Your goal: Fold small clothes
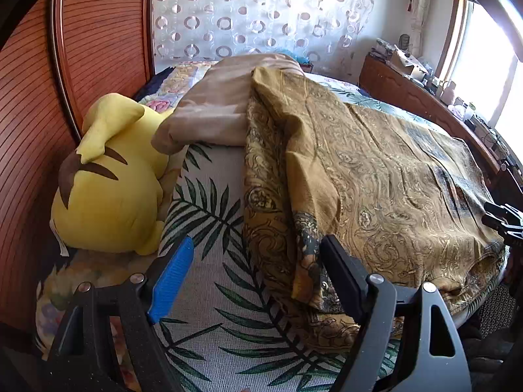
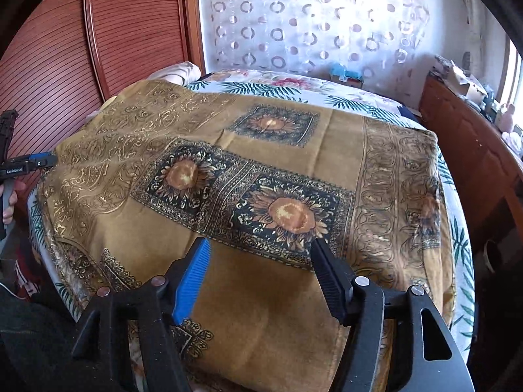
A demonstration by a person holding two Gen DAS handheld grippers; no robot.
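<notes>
A mustard-gold garment (image 2: 261,176) with dark sunflower squares lies spread flat on the bed. In the left wrist view it (image 1: 376,176) fills the right half, its left edge folded over in a loose flap. My left gripper (image 1: 258,245) is open and empty, just above the garment's near left edge. My right gripper (image 2: 261,245) is open and empty, hovering over the garment's near middle. The left gripper also shows at the far left of the right wrist view (image 2: 29,163). The right gripper shows at the right edge of the left wrist view (image 1: 503,222).
A yellow plush toy (image 1: 111,189) lies at the left by the wooden headboard (image 1: 36,124). A beige pillow (image 1: 222,104) sits behind the garment. The bed sheet (image 1: 209,228) has a palm-leaf print. A cluttered wooden cabinet (image 2: 470,150) runs along the right.
</notes>
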